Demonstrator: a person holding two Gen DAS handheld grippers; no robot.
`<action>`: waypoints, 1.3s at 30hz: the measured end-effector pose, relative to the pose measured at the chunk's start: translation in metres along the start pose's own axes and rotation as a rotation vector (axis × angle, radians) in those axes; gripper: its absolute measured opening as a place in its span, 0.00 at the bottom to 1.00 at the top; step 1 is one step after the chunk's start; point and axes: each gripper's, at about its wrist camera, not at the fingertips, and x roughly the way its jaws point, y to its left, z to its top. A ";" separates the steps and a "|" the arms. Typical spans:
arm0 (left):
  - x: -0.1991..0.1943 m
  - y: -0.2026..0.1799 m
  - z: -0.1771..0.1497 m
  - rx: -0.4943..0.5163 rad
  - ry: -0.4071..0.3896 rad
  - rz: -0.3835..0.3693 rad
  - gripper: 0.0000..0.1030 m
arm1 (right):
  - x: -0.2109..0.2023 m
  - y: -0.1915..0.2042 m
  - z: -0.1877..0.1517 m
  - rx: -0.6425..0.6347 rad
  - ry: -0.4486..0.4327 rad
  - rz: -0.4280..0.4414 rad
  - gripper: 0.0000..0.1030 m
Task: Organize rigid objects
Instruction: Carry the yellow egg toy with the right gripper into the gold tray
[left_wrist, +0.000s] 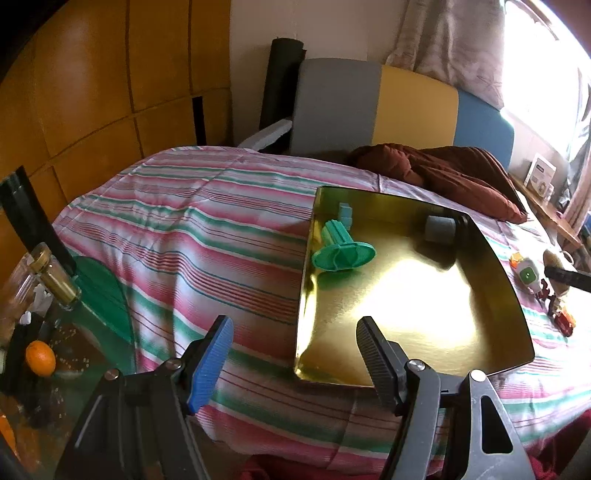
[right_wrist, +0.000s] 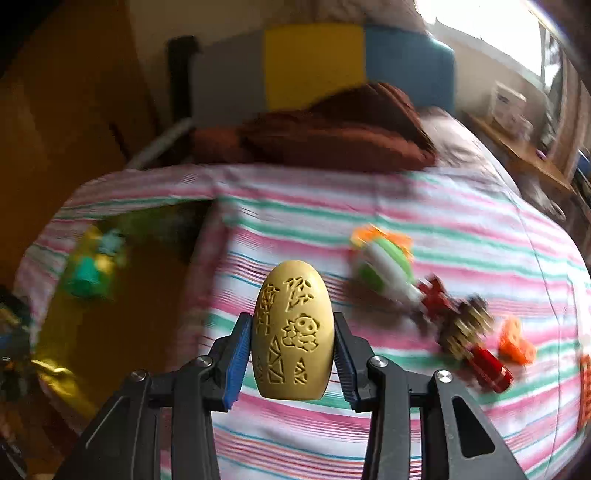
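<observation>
My right tongs (right_wrist: 293, 354) clamp the carved yellow egg (right_wrist: 293, 332), long axis upright, above the striped bed (right_wrist: 424, 229); gold tray (right_wrist: 122, 314) lies left, nearer my open, empty left tongs (left_wrist: 295, 354).

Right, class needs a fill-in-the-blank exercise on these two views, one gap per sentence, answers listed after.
1. The right tongs are shut on a carved tan ____.
2. The left tongs are open and hold ____.
3. The green spool lies inside the ____ tray.
4. The bedcover has a ____ pattern.

Missing words: egg; nothing; gold; striped
</observation>
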 end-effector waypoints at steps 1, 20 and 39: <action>-0.001 0.002 0.000 -0.001 -0.003 0.005 0.68 | -0.003 0.013 0.003 -0.018 -0.007 0.029 0.41; -0.008 0.039 -0.008 -0.053 -0.020 0.080 0.73 | 0.043 0.211 -0.014 -0.233 0.092 0.351 0.41; 0.001 0.046 -0.014 -0.075 0.006 0.088 0.73 | 0.073 0.240 -0.023 -0.244 0.163 0.335 0.41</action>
